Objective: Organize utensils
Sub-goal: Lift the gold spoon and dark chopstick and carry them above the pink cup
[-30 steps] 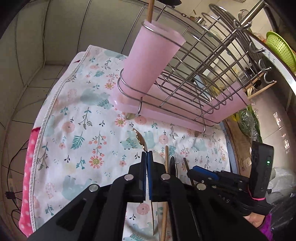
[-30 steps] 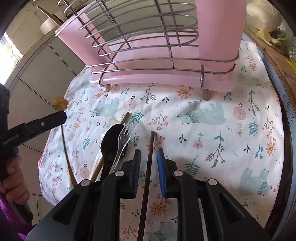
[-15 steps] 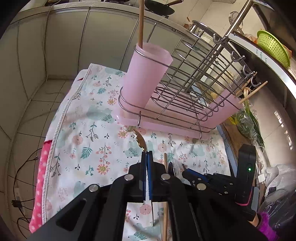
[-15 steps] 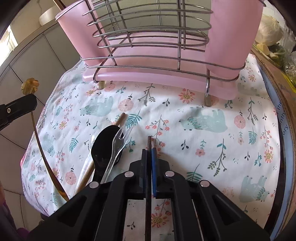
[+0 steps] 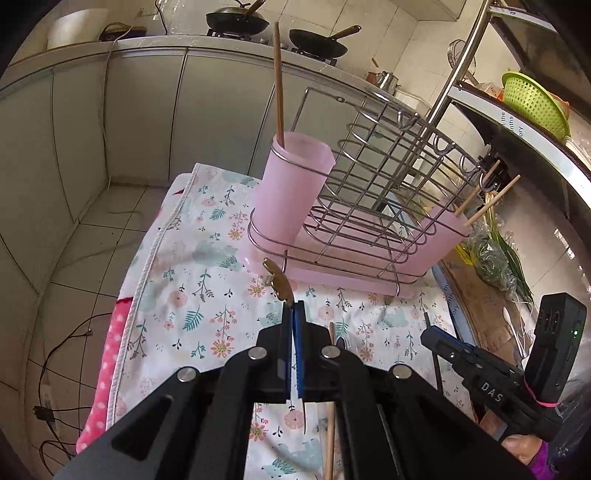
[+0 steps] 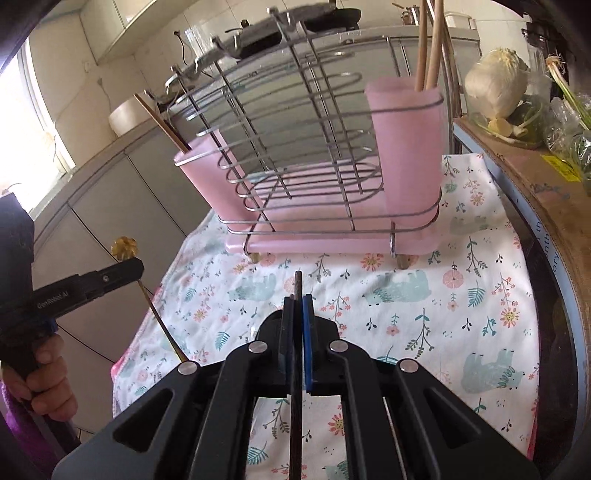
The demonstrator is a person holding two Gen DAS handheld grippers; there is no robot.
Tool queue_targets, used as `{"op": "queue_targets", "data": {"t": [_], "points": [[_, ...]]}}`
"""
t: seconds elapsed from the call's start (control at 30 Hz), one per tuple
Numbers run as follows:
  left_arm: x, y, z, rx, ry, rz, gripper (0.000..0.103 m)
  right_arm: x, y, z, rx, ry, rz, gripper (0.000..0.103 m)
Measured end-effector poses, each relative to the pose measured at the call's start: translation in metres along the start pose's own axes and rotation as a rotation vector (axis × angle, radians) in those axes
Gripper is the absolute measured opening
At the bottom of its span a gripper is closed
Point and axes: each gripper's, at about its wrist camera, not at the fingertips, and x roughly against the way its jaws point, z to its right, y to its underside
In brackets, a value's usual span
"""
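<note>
Left hand-held gripper (image 5: 293,308): jaws closed tight on a thin gold utensil (image 5: 277,282). Its ornate flower-shaped handle end sticks out past the fingertips; the slim shaft runs down below the gripper. In the right wrist view this gripper (image 6: 125,267) is held off the left edge of the counter, well above the cloth, and the working end of the utensil is hidden.

Right hand-held gripper (image 6: 298,301): jaws closed on a dark chopstick (image 6: 296,350). The stick runs straight along the fingers, its tip poking just past them, above the cloth and pointed toward the rack. In the left wrist view this gripper (image 5: 430,334) sits off to the right, dark stick clamped at its tip.

Wire dish rack (image 6: 295,122) on a pink drip tray (image 6: 332,242), standing on the floral cloth (image 6: 461,295) that covers the counter. One pink utensil cup at each end:
- cup (image 5: 291,188) nearest the left gripper: one wooden chopstick (image 5: 279,81) standing in it
- cup (image 6: 406,147) nearest the right gripper: wooden chopsticks (image 6: 428,40) standing in it

Loose on the cloth under the left gripper: one wooden chopstick (image 5: 330,398). Something else lies beside it, mostly hidden by the gripper body; can't tell what.

Background: woks (image 5: 236,24) on the stove, green basket (image 5: 533,99) on a shelf at right.
</note>
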Motion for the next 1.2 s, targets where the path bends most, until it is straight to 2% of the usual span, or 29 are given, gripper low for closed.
{"op": "queue_targets", "data": {"t": [0.27, 0.63, 1.2], "points": [[0.021, -0.006, 0.005, -0.010, 0.004, 0.051, 0.001, 0.035, -0.009, 0.006, -0.052, -0.042, 0.110, 0.005], [0.046, -0.021, 0.007, -0.025, 0.008, 0.117, 0.001, 0.059, -0.024, 0.007, -0.061, -0.056, 0.206, 0.005], [0.087, -0.078, 0.011, -0.026, 0.000, 0.290, 0.001, 0.116, -0.106, 0.018, -0.033, -0.050, 0.442, 0.005]]}}
